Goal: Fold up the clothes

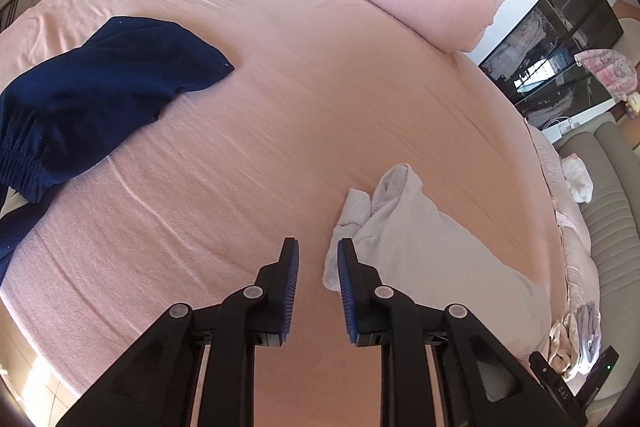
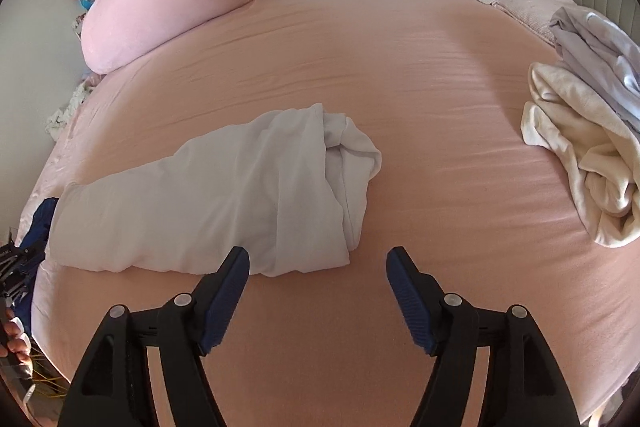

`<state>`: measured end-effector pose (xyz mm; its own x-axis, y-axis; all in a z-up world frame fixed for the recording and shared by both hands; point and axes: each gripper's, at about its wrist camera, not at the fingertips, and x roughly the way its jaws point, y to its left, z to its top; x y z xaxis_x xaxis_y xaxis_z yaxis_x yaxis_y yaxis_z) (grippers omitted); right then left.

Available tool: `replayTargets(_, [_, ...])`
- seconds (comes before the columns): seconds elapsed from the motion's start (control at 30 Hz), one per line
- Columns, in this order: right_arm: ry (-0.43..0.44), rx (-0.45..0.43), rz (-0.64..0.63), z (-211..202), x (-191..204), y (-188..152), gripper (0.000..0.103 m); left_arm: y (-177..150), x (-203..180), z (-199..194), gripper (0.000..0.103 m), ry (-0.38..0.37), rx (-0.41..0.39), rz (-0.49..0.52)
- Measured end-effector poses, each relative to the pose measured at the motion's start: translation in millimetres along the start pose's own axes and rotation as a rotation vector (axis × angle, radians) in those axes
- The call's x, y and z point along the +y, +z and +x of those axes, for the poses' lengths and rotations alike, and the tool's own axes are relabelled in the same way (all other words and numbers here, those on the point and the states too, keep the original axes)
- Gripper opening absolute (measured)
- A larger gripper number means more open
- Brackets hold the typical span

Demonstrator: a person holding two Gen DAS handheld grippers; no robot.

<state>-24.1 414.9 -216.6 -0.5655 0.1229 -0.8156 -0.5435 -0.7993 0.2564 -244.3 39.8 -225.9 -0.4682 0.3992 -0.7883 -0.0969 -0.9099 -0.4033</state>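
White garment (image 2: 224, 203) lies bunched on the bed (image 2: 420, 75), just ahead-left of your right claw (image 2: 318, 259), which is spread wide and empty. Left claw (image 1: 318, 251): narrow gap, empty. Navy shorts (image 1: 92, 99) far left; unfolded pile (image 2: 592, 131) right.

Bed sheet (image 1: 280, 115): pink cloth, matt, lightly creased. White garment (image 2: 224, 203): thin smooth cloth. Navy shorts (image 1: 100, 95): matt knit w/ gathered elastic. Gripper fingers (image 2: 224, 291): black matt plastic, ribbed blue pads.
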Motion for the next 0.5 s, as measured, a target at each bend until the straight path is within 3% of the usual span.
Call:
replayTargets(0.07, [0.064, 0.019, 0.073, -2.0, -6.7, -4.0, 0.071, -5.7, -7.9, -0.4, 0.049, -0.015, 0.013, 0.017])
replayTargets(0.1, [0.093, 0.029, 0.112, -2.5, -10.7, -6.3, 0.071, -7.7, -9.8, 0.9, 0.052, -0.033, 0.020, 0.014])
replayTargets(0.2, [0.178, 0.046, 0.241, -2.3, -24.7, -13.9, 0.071, -16.2, -16.6, 2.2, 0.053, -0.107, 0.054, -0.016])
replayTargets(0.33, [0.255, 0.046, 0.339, 0.9, -33.2, -19.9, 0.073, -26.1, -19.4, 10.0, 0.053, -0.164, 0.135, -0.071])
replayTargets(0.43, [0.313, 0.047, 0.413, 3.3, -39.5, -24.4, 0.075, -35.0, -19.5, 10.7, 0.054, -0.248, 0.177, -0.111])
replayTargets(0.5, [0.352, 0.047, 0.462, 4.9, -43.8, -27.5, 0.078, -39.8, -20.7, 11.3, 0.059, -0.271, 0.202, -0.126])
